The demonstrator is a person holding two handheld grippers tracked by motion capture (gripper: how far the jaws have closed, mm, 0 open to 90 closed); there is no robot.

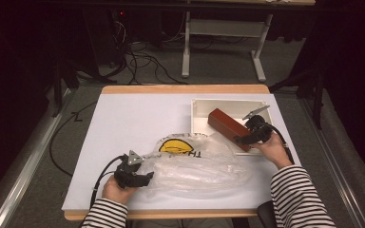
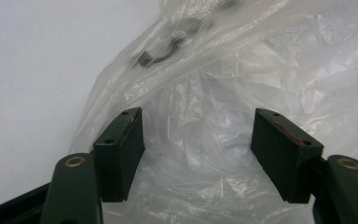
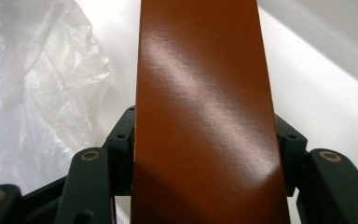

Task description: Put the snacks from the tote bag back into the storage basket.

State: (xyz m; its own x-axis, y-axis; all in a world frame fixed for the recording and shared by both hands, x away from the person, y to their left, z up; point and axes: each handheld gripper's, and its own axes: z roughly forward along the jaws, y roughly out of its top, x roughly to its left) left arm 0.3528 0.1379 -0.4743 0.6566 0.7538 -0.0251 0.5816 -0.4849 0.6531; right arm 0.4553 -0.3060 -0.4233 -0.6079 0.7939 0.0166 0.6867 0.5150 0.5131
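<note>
the long glossy brown rectangular box point(image 1: 228, 128) is grasped by the jaws of the right gripper point(image 1: 245, 139) at its near end, its long axis pointing away into the shallow white tray point(image 1: 197, 110). the crumpled clear plastic bag point(image 1: 197, 166) lies just beside it on the bench, between the released jaws of the left gripper point(image 1: 145, 178).

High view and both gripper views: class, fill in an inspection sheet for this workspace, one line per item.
Surface: table with a pale sheet and wooden edges.
Job's things: brown box tilted over the white tray's front edge; clear plastic bag crumpled in front.
Clutter: nothing seen.
Grippers: right tongs shut on the brown box; left tongs open at the bag's edge, film between the jaws, not pinched.
Cables: one black cable trails from the left tongs; more on the floor.
Surroundings: grey floor, a white table frame, dark curtains.
</note>
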